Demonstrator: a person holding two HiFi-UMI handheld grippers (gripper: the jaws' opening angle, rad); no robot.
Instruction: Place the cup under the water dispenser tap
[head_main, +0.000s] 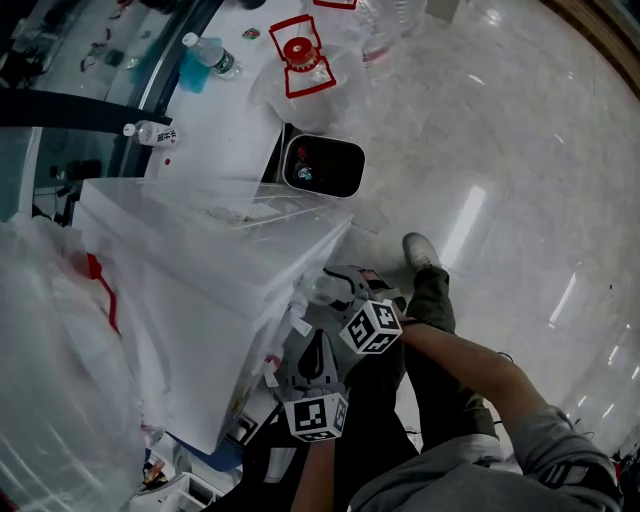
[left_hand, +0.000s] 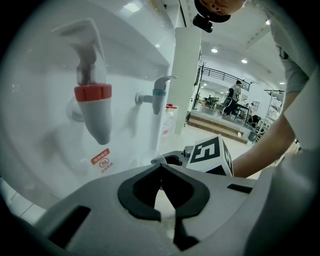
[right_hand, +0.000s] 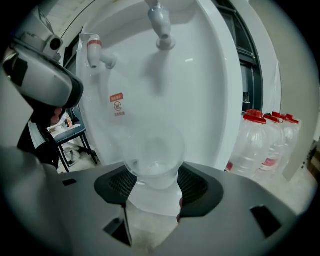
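My right gripper (right_hand: 155, 184) is shut on a clear plastic cup (right_hand: 152, 161), which stands upright between its black pads. The cup faces the white water dispenser (right_hand: 200, 100), lower than a grey tap (right_hand: 161, 25) and a red tap (right_hand: 95, 47). In the head view the cup (head_main: 324, 290) and right gripper (head_main: 338, 296) sit close to the dispenser's front (head_main: 270, 300). My left gripper (left_hand: 161, 172) is shut with nothing in it, beside the right one and below the red tap (left_hand: 93, 107) and the blue tap (left_hand: 159, 94). In the head view the left gripper (head_main: 300, 335) is nearer to me.
Several large water jugs (right_hand: 265, 142) stand on the floor right of the dispenser. A chair (right_hand: 70, 135) is at its left. A dark bin (head_main: 322, 165) and small bottles (head_main: 210, 57) lie beyond the dispenser top. A plastic bag (head_main: 50, 330) fills the left.
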